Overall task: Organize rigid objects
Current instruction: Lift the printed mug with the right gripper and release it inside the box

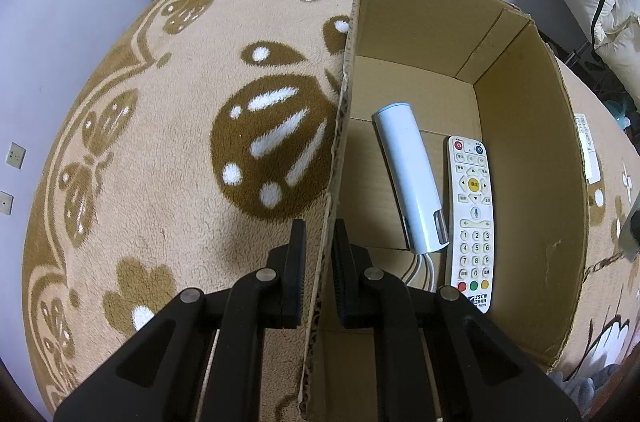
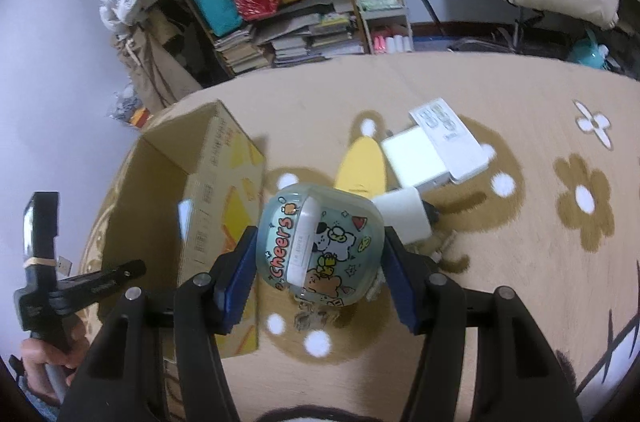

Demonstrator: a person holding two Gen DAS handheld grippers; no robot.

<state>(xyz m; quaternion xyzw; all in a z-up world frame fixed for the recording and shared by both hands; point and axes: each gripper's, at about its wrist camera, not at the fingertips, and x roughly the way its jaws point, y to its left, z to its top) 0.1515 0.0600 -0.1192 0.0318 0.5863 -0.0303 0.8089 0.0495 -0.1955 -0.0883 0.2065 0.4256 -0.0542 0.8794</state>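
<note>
Right gripper (image 2: 318,258) is clamped on a green cartoon-printed jar (image 2: 320,246), held above the patterned rug (image 2: 520,302) beside the cardboard box (image 2: 192,190). Left gripper (image 1: 320,262) is pinched shut on the box wall (image 1: 340,126). Inside the box lie a white remote (image 1: 472,218) and a pale blue device (image 1: 412,178).

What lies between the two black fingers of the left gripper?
The left wrist view shows the cardboard box's near wall pinched between the left gripper's fingers.
</note>
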